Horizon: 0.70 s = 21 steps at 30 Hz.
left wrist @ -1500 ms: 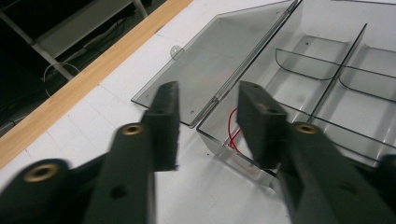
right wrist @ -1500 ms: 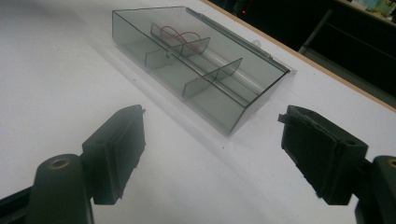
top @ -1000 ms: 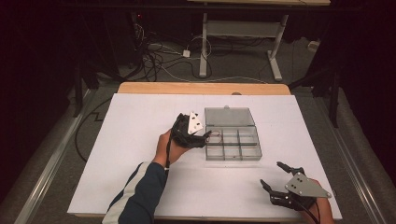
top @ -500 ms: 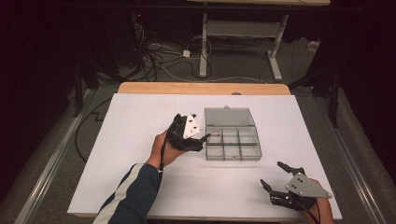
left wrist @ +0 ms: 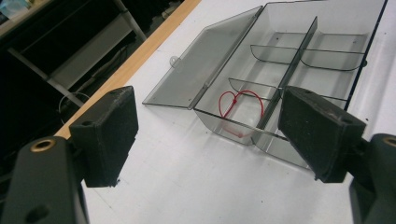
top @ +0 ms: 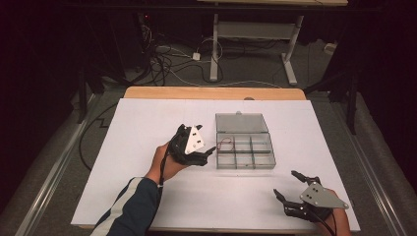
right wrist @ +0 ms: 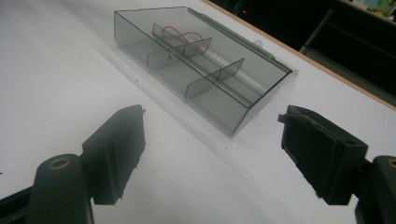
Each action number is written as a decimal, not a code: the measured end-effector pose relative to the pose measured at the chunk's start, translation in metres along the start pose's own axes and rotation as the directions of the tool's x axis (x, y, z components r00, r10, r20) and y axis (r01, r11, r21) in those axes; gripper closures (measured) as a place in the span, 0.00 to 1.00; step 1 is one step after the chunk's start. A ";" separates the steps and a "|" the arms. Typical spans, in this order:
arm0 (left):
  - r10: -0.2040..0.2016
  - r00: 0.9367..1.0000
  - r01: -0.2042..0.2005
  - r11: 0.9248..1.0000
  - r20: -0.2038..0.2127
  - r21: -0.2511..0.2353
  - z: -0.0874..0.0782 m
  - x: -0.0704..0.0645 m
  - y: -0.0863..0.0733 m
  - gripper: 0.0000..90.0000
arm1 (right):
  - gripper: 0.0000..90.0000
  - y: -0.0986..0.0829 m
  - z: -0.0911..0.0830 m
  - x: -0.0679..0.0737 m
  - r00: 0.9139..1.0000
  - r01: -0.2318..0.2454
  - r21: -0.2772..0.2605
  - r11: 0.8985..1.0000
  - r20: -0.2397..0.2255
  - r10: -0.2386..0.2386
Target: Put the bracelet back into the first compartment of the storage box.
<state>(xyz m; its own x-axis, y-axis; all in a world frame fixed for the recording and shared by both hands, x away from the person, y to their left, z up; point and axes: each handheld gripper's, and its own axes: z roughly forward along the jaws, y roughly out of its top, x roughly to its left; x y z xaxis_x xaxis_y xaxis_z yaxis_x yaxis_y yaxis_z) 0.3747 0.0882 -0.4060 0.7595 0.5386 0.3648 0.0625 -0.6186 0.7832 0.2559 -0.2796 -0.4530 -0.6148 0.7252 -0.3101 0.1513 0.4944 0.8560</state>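
Tools flank an open organiser box on white counter

Organiser box (top: 245, 151), clear grey plastic with its lid (top: 241, 123) swung fully back, sits a little toward 3 o'clock of the white counter's (top: 147, 123) middle. In the high view its long axis runs from 9 to 3 o'clock, with the flat-lying lid hinged along the 12 o'clock side and the front wall facing 6 o'clock, toward the person. Dividers split the tray into small compartments. A thin red loop (top: 225, 143), seemingly wire or cord, lies in the compartment at the tray's 10 o'clock corner; the left tool view shows it curled like a heart (left wrist: 240, 109) against a divider.

The left tool (top: 202, 153), held in a hand (top: 164, 164) with a striped sleeve (top: 129, 209), is just beside the box's 9 o'clock end, pointing toward 3 o'clock; its jaws are spread wide with nothing between them. The right tool (top: 290, 184) hovers near the counter's 5 o'clock corner, well apart from the box, pointing toward 11 o'clock, its jaws likewise parted and empty. Cables (top: 172, 59) litter the floor beyond the counter.
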 end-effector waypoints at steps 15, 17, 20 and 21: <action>0.023 1.000 -0.023 0.998 0.000 -0.057 -0.021 -0.010 -0.002 0.21 | 0.24 0.000 0.000 0.001 1.000 0.001 0.003 1.000 -0.004 -0.001; 0.029 1.000 -0.029 0.998 -0.001 -0.057 -0.023 -0.011 -0.003 0.21 | 0.24 0.000 0.000 0.001 1.000 0.002 0.003 1.000 -0.004 -0.002; 0.034 0.999 -0.034 0.997 0.001 -0.065 -0.027 -0.013 -0.004 0.21 | 0.24 0.000 0.001 0.001 1.000 0.002 0.004 1.000 -0.005 -0.002; 0.040 0.999 -0.040 0.997 0.001 -0.065 -0.028 -0.014 -0.005 0.21 | 0.24 0.000 0.001 0.001 1.000 0.002 0.003 1.000 -0.006 -0.002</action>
<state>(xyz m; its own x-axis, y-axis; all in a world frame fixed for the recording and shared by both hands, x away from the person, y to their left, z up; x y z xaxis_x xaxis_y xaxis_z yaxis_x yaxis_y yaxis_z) 0.3455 0.0995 -0.4011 0.7620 0.5129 0.3953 -0.0102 -0.6009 0.7993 0.2556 -0.2785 -0.4540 -0.6195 0.7214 -0.3094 0.1528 0.4975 0.8539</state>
